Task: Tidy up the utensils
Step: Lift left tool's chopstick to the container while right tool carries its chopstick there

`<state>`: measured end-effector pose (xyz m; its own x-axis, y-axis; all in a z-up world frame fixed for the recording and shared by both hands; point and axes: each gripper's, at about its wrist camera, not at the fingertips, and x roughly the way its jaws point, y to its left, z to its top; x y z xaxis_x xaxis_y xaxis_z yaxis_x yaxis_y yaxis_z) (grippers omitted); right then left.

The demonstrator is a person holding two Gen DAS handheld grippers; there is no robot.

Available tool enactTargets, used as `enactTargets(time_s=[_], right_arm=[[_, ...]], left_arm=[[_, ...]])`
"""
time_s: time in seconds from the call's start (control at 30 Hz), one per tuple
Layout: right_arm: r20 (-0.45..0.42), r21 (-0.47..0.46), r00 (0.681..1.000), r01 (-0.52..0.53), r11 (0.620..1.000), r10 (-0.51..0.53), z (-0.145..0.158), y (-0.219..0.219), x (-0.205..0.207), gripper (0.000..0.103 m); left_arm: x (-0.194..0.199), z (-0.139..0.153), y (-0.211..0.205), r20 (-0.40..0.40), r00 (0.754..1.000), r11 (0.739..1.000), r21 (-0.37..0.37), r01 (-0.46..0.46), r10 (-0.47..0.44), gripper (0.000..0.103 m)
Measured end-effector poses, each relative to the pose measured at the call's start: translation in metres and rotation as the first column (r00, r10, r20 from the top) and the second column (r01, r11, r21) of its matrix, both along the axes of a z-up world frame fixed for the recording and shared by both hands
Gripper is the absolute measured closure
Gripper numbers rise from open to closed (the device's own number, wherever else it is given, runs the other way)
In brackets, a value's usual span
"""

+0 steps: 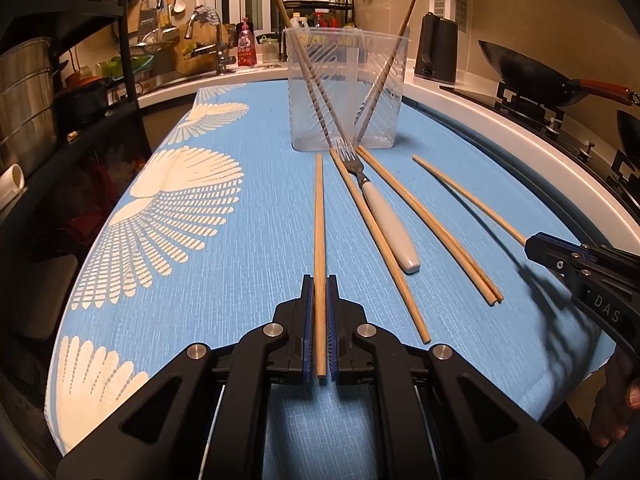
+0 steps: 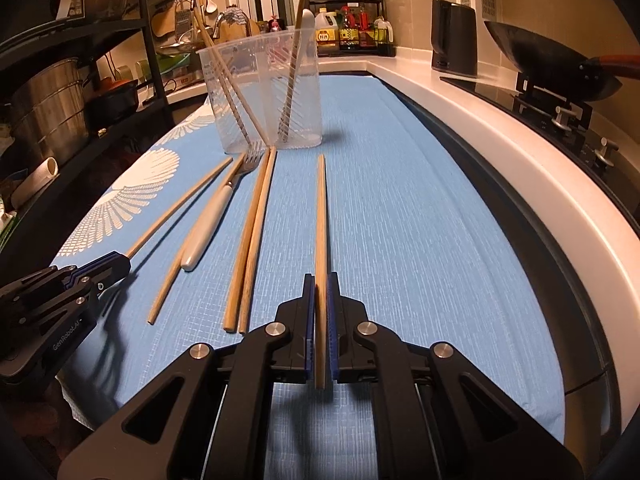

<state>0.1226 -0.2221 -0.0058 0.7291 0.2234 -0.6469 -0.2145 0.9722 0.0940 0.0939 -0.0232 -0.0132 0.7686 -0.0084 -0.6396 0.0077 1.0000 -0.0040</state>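
Between the blue pads of my left gripper [image 1: 320, 280] lies a wooden chopstick [image 1: 319, 208], gripped near its near end and pointing at the clear plastic container [image 1: 346, 88]. My right gripper [image 2: 320, 278] is shut on another chopstick [image 2: 321, 208] in the same way. Each gripper shows in the other's view, the right gripper [image 1: 532, 244] at the right and the left gripper [image 2: 120, 260] at the left. Between them on the blue cloth [image 1: 200, 280] lie a white-handled fork [image 1: 384, 212], a single chopstick [image 1: 376, 240] and a chopstick pair [image 1: 432, 228]. The container [image 2: 264, 96] holds several chopsticks upright.
A white counter edge [image 2: 520, 168] curves along the right, with a wok [image 2: 548, 64] on a stove and a black kettle [image 2: 454, 40] behind it. A black rack with steel pots [image 1: 24, 100] stands left. A hand [image 1: 616, 412] shows at the lower right.
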Motion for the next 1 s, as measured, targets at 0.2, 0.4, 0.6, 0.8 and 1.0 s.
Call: enactTargets(time_s=[0.2, 0.4, 0.6, 0.8, 1.0], right_arm=[[0.047, 0.01, 0.999, 0.004, 1.0, -0.005, 0.02, -0.002, -0.013, 0.097], [0.132, 0.004, 0.991, 0.01, 1.0, -0.011, 0.05, -0.005, -0.023, 0.097], [0.214, -0.003, 0.977, 0.004, 1.0, -0.003, 0.08, -0.007, -0.033, 0.097], [0.25, -0.002, 0.968, -0.01, 1.0, 0.01, 0.094, -0.008, -0.036, 0.097], [0.266, 0.008, 0.964, -0.017, 1.0, 0.014, 0.105, -0.01, -0.037, 0.097]], left_arm=[[-0.011, 0.014, 0.001, 0.066, 0.998, 1.0, 0.01, -0.005, 0.005, 0.097], [-0.025, 0.036, 0.002, 0.181, 0.983, 1.0, 0.028, -0.008, 0.003, 0.097], [-0.034, 0.053, 0.001, 0.26, 0.966, 0.999, 0.036, -0.003, -0.006, 0.097], [-0.035, 0.062, -0.002, 0.283, 0.959, 0.999, 0.031, 0.009, -0.017, 0.097], [-0.033, 0.077, 0.001, 0.279, 0.96, 1.0, 0.01, 0.009, -0.012, 0.097]])
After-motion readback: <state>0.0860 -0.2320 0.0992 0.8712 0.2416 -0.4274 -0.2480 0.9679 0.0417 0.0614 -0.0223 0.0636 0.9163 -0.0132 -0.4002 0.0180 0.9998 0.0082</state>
